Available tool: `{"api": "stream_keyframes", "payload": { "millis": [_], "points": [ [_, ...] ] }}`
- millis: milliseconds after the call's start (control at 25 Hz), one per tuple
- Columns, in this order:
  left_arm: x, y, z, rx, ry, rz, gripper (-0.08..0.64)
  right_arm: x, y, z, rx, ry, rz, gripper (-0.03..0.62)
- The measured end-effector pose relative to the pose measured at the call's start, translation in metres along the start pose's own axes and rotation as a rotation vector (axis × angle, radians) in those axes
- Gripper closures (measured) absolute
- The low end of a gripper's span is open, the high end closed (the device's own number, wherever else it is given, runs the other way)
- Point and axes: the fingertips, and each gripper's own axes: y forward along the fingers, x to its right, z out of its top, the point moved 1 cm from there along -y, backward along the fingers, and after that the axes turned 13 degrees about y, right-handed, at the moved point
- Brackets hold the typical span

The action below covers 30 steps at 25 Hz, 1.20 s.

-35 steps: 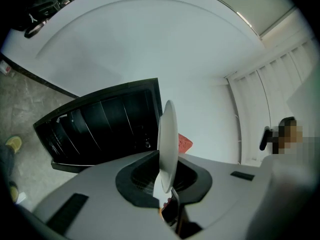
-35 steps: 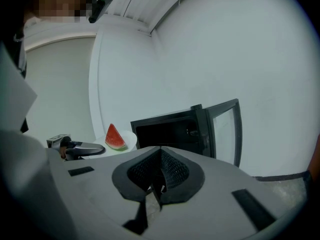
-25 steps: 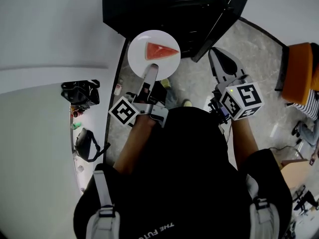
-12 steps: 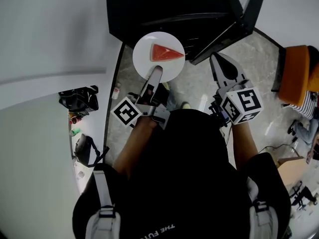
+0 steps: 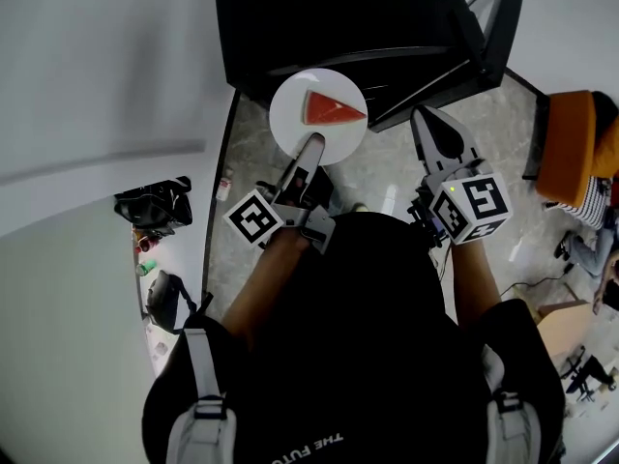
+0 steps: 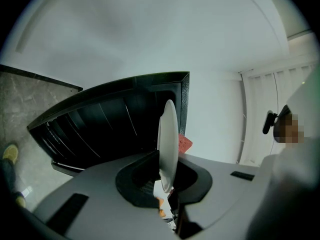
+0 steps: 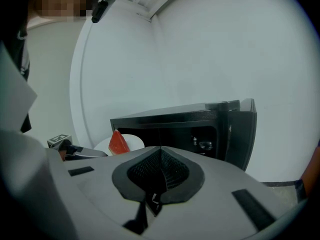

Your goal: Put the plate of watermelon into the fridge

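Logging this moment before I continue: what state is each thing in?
fridge door: open
plate: gripped at its rim, not yet in the fridge
watermelon slice: lying on the plate
left tool: shut on the plate
right tool: shut, empty

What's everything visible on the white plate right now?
The plate is round, plain white, smooth and thin-rimmed, possibly ceramic. It is held in the air, roughly level, by its near rim, clamped between the shut jaws of the left gripper. One red watermelon wedge lies on it. Its far edge reaches the open front of the black fridge, with the floor below. Nothing else touches it.
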Motion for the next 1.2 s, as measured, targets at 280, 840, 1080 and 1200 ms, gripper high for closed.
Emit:
{"api": "stream_keyframes", "payload": {
  "millis": [280,840,1080,1200],
  "points": [
    [-0.010,-0.001,0.004,-0.038,-0.025,-0.006,0.526,-0.008,0.014,0.000,-0.006,-0.005,-0.021,0.583],
    [-0.033,0.000,0.010,-0.116,-0.048,-0.039,0.527,-0.018,0.035,-0.003,-0.027,-0.067,-0.047,0.583],
    [-0.038,0.001,0.004,-0.112,-0.056,-0.023,0.527,-0.018,0.038,-0.003,-0.037,-0.093,-0.036,0.583],
    [-0.039,0.004,0.000,-0.106,-0.054,-0.012,0.527,-0.012,0.038,-0.001,-0.040,-0.099,-0.028,0.583]
  ]
}}
